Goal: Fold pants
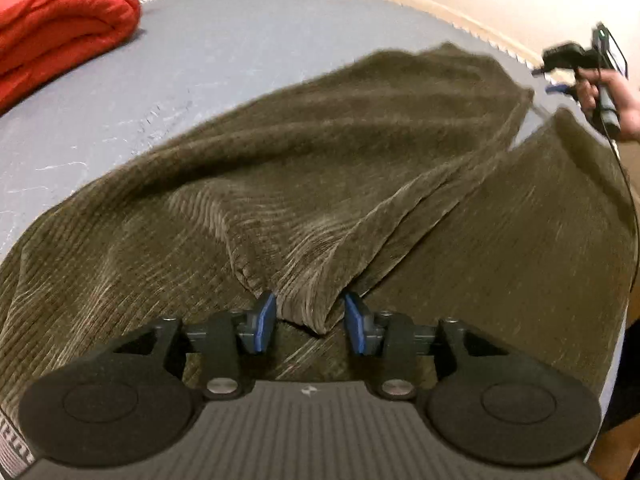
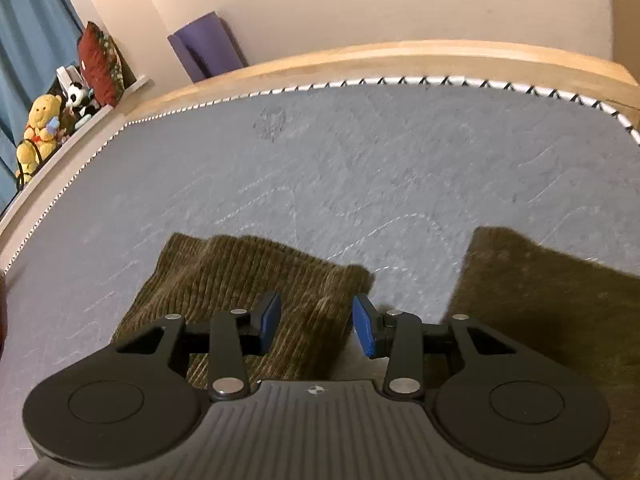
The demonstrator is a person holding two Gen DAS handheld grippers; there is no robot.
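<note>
**Corduroy pants half-laid, no fold finished**

Corduroy, olive-brown, filled the space just ahead of my left tongs (image 1: 310,322): the pants (image 1: 320,184) lay spread over the grey mattress (image 1: 224,64), with a bunched point of cloth sitting between the blue pads, which stood apart and were not pressing it. I judged that corner released, not held. My right tongs (image 2: 316,324) were likewise apart, hovering over one leg end (image 2: 256,276) with nothing clamped; the other leg end (image 2: 552,292) lay off to their right, grey mattress showing between the two.

As I read it, one leg was drawn part way across the other, rumpled and slanted. Aligning the legs, smoothing them and folding the length over remained to be done.

Farther beyond my left tongs sat a red blanket (image 1: 60,28); past my right ones, the wooden bed frame (image 2: 400,60).
</note>
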